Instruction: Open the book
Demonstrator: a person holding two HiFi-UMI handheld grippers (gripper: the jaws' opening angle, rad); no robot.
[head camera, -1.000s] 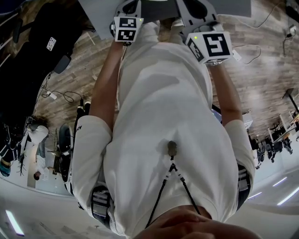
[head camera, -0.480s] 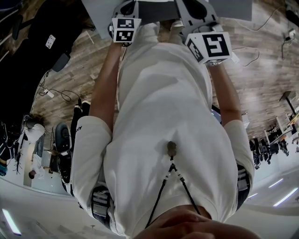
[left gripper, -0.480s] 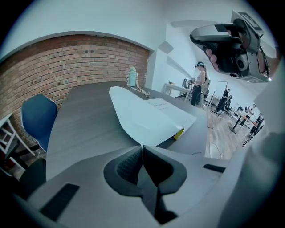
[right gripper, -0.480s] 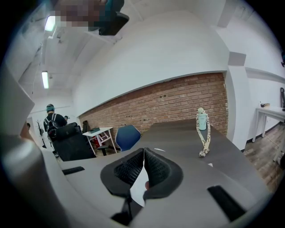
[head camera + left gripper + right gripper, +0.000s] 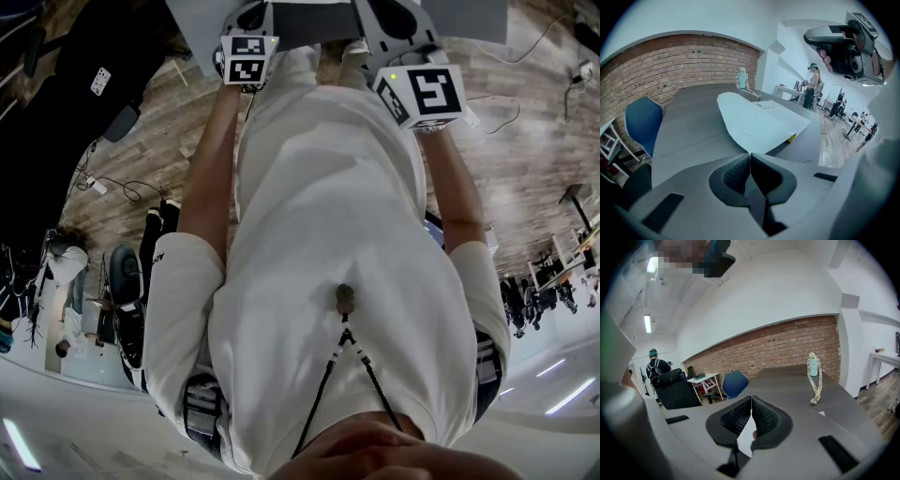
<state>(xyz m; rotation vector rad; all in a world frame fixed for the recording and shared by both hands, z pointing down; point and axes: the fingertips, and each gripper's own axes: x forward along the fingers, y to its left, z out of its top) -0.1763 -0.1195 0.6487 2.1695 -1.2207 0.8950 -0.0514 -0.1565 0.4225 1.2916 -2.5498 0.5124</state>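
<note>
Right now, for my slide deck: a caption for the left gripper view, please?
Shut left tongs point at a white book lying on a grey table, brick wall behind.

I see even, cool indoor light; a ceiling strip (image 5: 648,323) glares. Fisheye bends my edges into dark corners.

Fittings I can log on the wearer:
- White short-sleeved T-shirt (image 5: 328,206).
- Small dark clip-on device (image 5: 346,298) at the chest, with two thin dark cords (image 5: 323,394) running from it.
- Striped grey straps (image 5: 201,405) at both shoulders.
- Left gripper (image 5: 750,155) and right gripper (image 5: 751,399): grey moulded shells, dark ribbed pads (image 5: 735,418), black-and-white marker cubes (image 5: 427,92).
</note>
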